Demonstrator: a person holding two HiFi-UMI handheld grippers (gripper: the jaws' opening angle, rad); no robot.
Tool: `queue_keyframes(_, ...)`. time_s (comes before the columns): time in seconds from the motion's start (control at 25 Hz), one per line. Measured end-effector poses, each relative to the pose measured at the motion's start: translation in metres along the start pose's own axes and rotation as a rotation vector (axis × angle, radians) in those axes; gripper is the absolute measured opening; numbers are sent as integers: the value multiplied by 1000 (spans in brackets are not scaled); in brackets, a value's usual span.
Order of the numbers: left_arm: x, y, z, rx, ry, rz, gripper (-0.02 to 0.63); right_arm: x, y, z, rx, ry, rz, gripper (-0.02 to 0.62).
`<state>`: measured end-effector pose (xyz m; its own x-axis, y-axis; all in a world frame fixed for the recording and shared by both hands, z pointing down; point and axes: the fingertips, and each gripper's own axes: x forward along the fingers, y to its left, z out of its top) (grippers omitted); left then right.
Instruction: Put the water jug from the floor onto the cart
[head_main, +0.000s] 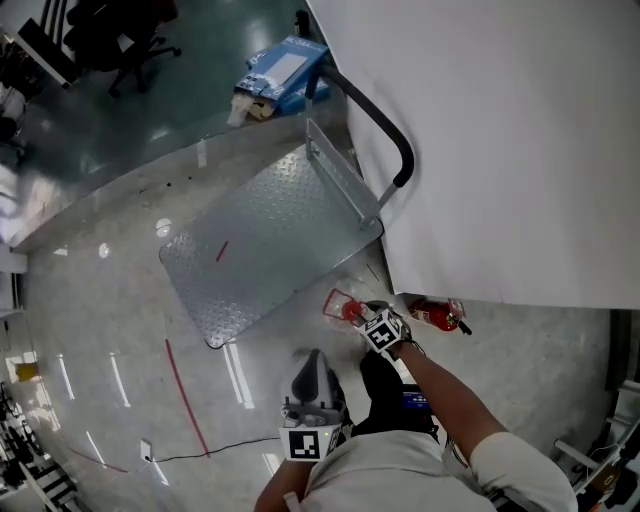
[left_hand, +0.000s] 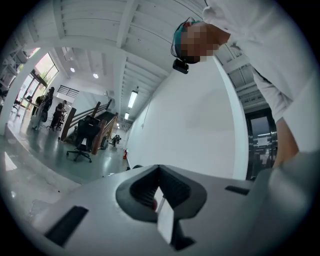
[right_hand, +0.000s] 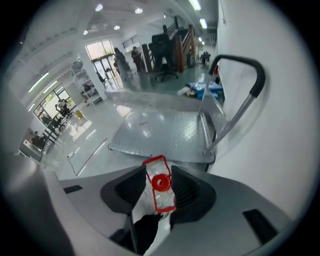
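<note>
The water jug (head_main: 338, 303) stands on the floor just off the cart's near corner, a clear bottle with a red cap and a red-framed handle. My right gripper (head_main: 362, 314) points steeply down at its top. In the right gripper view the red cap and handle (right_hand: 160, 182) lie between the parted jaws of that gripper (right_hand: 159, 172), which is open. The cart (head_main: 270, 240) is a bare metal platform with a black-grip handle (head_main: 385, 125) at its far end. My left gripper (head_main: 313, 358) is held level near my body, shut and empty, its jaws meeting in the left gripper view (left_hand: 159, 170).
A red fire extinguisher (head_main: 435, 315) lies at the foot of the white wall (head_main: 500, 150), right of the jug. A blue box (head_main: 285, 70) sits beyond the cart's handle. An office chair (head_main: 130, 40) stands far off. A thin cable (head_main: 200, 450) and a red line (head_main: 185, 395) cross the floor.
</note>
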<state>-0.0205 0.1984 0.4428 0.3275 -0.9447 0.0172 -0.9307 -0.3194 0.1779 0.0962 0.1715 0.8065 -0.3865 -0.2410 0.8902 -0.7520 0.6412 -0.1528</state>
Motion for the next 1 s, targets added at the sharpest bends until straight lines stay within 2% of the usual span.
queue_keyframes(0.08, 1, 2, -13, -12, 29, 0, 3, 32, 8, -31, 12, 97, 30, 170)
queue_keyframes(0.2, 5, 6, -32, -24, 61, 5, 3, 71, 7, -59, 19, 155, 31, 198)
queue_keyframes(0.4, 6, 24, -73, -39, 116, 30, 4, 119, 1, -76, 62, 171, 6, 252)
queue_keyframes(0.64, 10, 48, -109, -36, 156, 74, 4, 160, -10, -98, 61, 229, -3, 266)
queue_keyframes(0.8, 8, 59, -120, -42, 171, 93, 3, 174, -5, -104, 22, 241, 5, 279)
queue_keyframes(1.0, 3, 71, -126, -48, 182, 119, 3, 184, -6, -102, 28, 240, 3, 284)
